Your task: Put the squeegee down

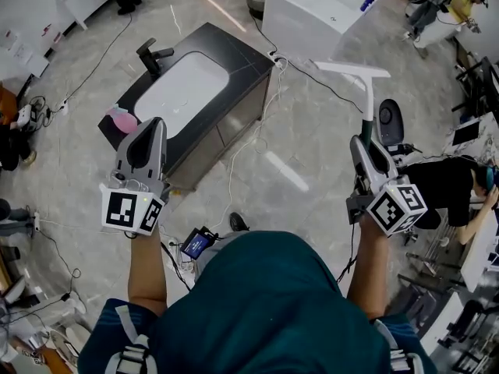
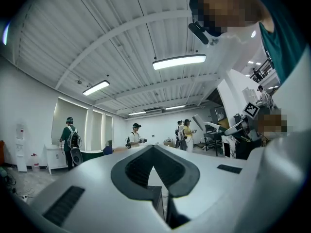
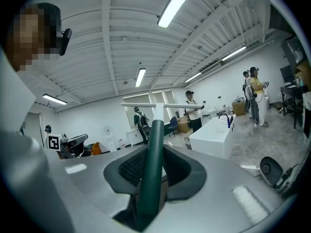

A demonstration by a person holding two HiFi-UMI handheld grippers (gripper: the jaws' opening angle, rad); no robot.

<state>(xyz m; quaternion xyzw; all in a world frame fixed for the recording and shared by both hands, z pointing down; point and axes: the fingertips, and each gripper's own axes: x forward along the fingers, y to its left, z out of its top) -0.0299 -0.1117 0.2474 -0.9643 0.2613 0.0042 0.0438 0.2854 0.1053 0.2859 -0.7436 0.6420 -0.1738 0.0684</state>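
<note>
We hold the squeegee (image 1: 365,92) in our right gripper (image 1: 364,142). Its jaws are closed on the green handle (image 3: 153,149), which stands between the dark pads and runs straight out past the fingertips. At the far end of the handle the white blade (image 3: 165,105) sits crosswise, well clear of the jaws. In the right gripper view the blade is level, with the room behind it.

From the head view the squeegee points away from us. It hangs over the pale floor (image 1: 312,154) and touches no surface that we can see. The blade lies between the dark counter (image 1: 245,68) to the left and the white sink block (image 1: 300,10) further off, nearer to that block but apart from both.

Our left gripper (image 1: 150,125) is out to the left, well apart from the squeegee. Its jaws are drawn together at the tips with nothing between them. Its tip shows above the near corner of the dark counter, just beside a pink thing (image 1: 122,120) that lies there. The counter holds a white basin (image 1: 183,92) with a black tap (image 1: 152,55) at its far end.
</note>
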